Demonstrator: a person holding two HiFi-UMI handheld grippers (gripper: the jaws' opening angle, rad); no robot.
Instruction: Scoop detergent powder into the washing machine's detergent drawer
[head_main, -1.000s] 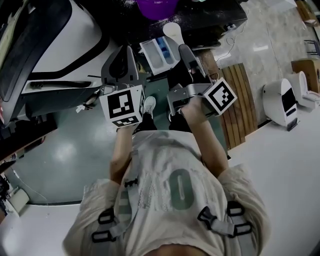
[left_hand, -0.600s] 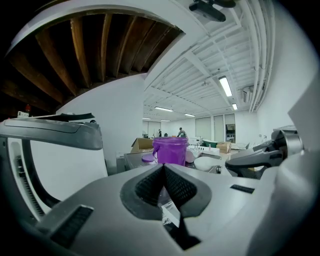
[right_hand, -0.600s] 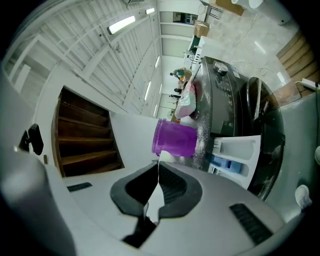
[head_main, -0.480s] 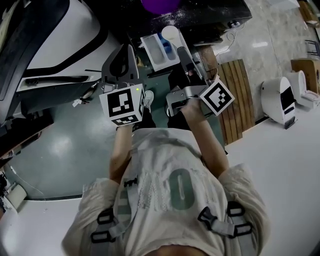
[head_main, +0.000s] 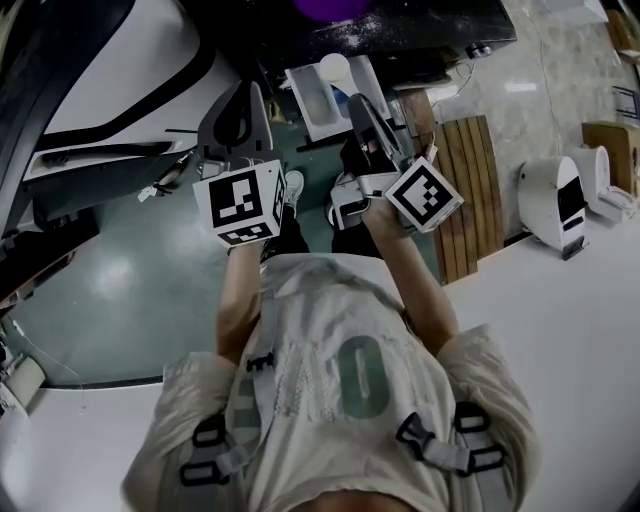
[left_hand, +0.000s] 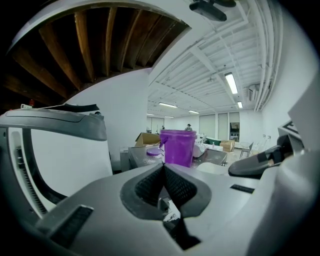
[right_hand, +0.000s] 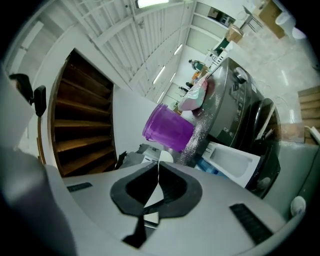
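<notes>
The washing machine's white detergent drawer (head_main: 318, 98) stands pulled out, with blue compartments inside; it also shows in the right gripper view, drawer (right_hand: 235, 161). My right gripper (head_main: 353, 102) (right_hand: 159, 169) is shut on the thin handle of a white scoop (head_main: 335, 68) (right_hand: 163, 156), whose bowl hangs over the drawer's far end. I cannot see what is in the bowl. The purple detergent bucket (head_main: 332, 7) (right_hand: 169, 131) (left_hand: 177, 146) stands on the machine's top. My left gripper (head_main: 252, 100) (left_hand: 163, 167) is shut and holds nothing, just left of the drawer.
White powder is spilled over the dark machine top (right_hand: 200, 135) beside the bucket. A wooden slatted board (head_main: 478, 190) lies on the floor at the right. A large white and black appliance (head_main: 120, 110) stands at the left. The person's shoes (head_main: 295, 185) are below the drawer.
Both grippers have shifted slightly forward toward the machine. The scoop stays in the right gripper, over the drawer's far end.
</notes>
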